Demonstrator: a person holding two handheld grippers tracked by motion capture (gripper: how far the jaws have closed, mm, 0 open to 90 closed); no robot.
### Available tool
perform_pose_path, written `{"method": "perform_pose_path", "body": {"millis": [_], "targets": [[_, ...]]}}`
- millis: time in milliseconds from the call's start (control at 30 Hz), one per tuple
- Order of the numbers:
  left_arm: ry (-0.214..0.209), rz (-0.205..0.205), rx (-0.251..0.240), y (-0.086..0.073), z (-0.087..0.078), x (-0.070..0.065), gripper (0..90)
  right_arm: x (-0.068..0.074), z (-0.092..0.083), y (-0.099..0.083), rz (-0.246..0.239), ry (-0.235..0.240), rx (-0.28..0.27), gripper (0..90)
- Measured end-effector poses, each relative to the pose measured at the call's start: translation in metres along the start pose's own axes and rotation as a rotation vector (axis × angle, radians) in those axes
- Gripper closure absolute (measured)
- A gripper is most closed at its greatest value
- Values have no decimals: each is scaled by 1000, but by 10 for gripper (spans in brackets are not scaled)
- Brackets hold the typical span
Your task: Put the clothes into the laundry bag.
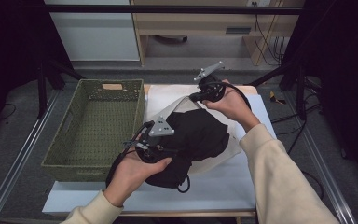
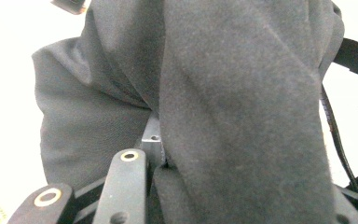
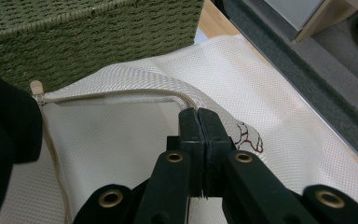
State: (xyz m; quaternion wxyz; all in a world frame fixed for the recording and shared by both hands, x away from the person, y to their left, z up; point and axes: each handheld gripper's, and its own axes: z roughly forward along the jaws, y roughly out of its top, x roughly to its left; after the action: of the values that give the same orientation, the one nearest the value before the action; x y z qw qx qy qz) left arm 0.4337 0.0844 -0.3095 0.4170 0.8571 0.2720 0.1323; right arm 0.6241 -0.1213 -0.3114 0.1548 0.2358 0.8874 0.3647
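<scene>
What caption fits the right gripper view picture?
Right claw shut on the white mesh bag's zipped rim, green basket behind.

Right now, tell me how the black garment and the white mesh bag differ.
The black garment is dark, opaque and bunched up; the white mesh bag is pale, netted and spread fairly flat. The garment lies in the left gripper; the bag's zipped edge is pinched by the right gripper, jaws closed. Both are soft fabric on the table.
</scene>
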Motion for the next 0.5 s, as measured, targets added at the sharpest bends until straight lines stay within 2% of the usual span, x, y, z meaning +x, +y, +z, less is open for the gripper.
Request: {"method": "perform_pose_path", "body": {"millis": [67,133,233,500], "targets": [[10,0,20,0,8,2,611,0,0,0,-1,3,3,898],[10,-9,26,-1,12,4,611,-1,0,-1,0,3,4,898],[10,-30,43,-1,26,12,611,0,0,0,0,2,3,898],[-4,-64,51,-2,50,20,611,-1,0,-1,-4,4,3,898]]}}
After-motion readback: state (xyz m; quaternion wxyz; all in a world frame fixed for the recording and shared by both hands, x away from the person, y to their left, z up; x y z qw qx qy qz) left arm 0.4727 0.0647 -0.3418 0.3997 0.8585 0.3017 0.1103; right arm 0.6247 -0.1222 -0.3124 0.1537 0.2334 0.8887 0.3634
